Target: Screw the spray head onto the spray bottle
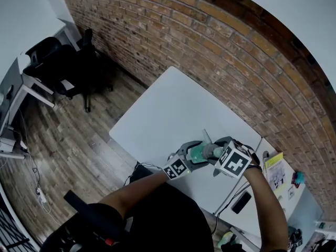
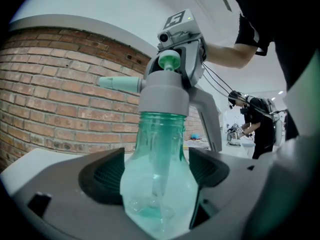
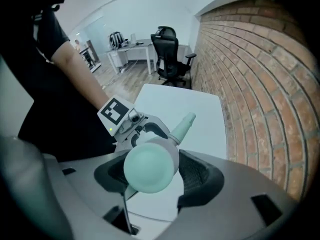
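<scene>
Above the near edge of the white table (image 1: 173, 106), both grippers meet on one spray bottle. The clear green bottle (image 2: 159, 151) stands between the jaws of my left gripper (image 2: 157, 174), whose pads press its sides. Its grey spray head (image 2: 162, 96) sits on the neck, nozzle pointing left. My right gripper (image 3: 152, 176) is shut around the head's rounded top (image 3: 150, 165), with the nozzle (image 3: 184, 124) pointing away. In the head view the bottle (image 1: 198, 152) lies roughly level between the left gripper (image 1: 193, 155) and the right gripper (image 1: 217, 152).
A brick wall (image 1: 220, 41) runs along the table's far side. Black office chairs (image 1: 68, 62) stand at the left on the wooden floor. A second desk at the right holds a phone (image 1: 242, 202) and yellow paper (image 1: 274, 164). A person (image 2: 260, 124) stands far behind.
</scene>
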### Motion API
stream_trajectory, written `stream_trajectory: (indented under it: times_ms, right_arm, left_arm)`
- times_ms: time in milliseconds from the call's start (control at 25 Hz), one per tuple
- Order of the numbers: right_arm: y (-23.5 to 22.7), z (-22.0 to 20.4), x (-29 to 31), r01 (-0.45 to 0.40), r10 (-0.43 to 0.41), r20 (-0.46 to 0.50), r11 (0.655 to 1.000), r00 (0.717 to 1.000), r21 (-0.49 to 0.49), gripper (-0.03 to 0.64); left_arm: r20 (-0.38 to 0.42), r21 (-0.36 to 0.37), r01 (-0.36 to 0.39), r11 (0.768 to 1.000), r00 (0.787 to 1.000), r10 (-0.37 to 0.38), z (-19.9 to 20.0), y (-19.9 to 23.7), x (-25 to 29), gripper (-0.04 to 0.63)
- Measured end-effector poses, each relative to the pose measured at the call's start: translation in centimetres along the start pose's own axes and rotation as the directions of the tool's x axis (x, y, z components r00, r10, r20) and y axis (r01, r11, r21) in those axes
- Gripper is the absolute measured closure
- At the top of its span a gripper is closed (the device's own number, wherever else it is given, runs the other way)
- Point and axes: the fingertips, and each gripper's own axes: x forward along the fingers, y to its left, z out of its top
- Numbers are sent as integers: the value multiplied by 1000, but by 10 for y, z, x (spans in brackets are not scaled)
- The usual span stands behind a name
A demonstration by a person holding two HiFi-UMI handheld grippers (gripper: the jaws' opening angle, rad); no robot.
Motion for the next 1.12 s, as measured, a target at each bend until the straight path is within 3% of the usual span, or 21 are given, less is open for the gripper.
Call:
stream_trajectory:
  times_ms: [80,200,560,840,920,1000,1120]
  right_arm:
    - [-3,-1,1,1,-3,27,996,1000,87,354]
    - [-6,-2,1,5,-12,47,990,999,140,354]
    - [-2,9,-14,-27,20,103,997,994,67,354]
    - [0,16,-40,-97,112,74,979,991,-179,354]
    - [3,17,-43,-94,115,54,948,992,-303,354]
    - [12,14,-43,-101,113,2,895,994,-435,354]
    - [21,4,-40,-134,99,-93,832,991,-538,354]
  left_arm:
    - [2,1,-1,1000,1000,1,0,1,0,213]
    - [3,1,-2,1000,1000,2,0,1,0,213]
    - [6,-1,0,1000,1000,0,1,2,1,213]
    - [4,-7,0,1000,1000,1,-1,1,1,212]
    - [4,-9,1,1000,1000,-1,-1,0,2,212]
    - [3,-9,3,1000,1000,-3,0,0,2,212]
    - [0,-9,2,1000,1000,-2,0,0,2,212]
